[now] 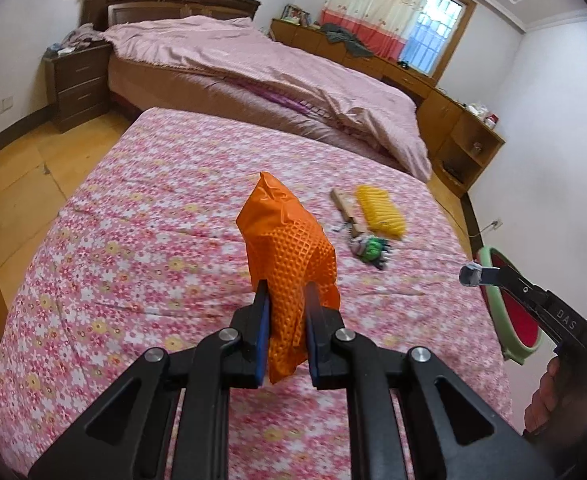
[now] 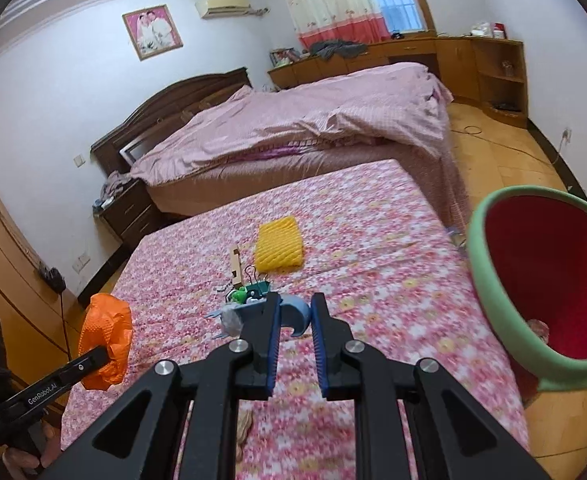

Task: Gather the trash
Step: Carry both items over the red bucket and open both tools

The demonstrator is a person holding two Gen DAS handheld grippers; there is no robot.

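My left gripper [image 1: 285, 294] is shut on a crumpled orange textured glove [image 1: 289, 240], held upright above the floral bedspread [image 1: 133, 240]. In the right wrist view that glove [image 2: 105, 338] hangs at the lower left from the left gripper [image 2: 101, 356]. My right gripper [image 2: 295, 301] is shut on a light blue plastic piece [image 2: 299, 314] with a grey lump at its left end, lifted just off the bedspread. In the left wrist view the right gripper [image 1: 487, 274] shows at the right edge, in front of a red bin with a green rim [image 1: 511, 350]. That bin's rim [image 2: 481, 264] is also close on the right.
On the bedspread lie a yellow mesh pad [image 2: 279, 250], a wooden stick [image 2: 235, 266] and a small green and teal clutter [image 2: 249, 292]. A second bed with a pink quilt [image 1: 273, 68] stands behind. Wooden cabinets [image 1: 465, 132] line the far wall.
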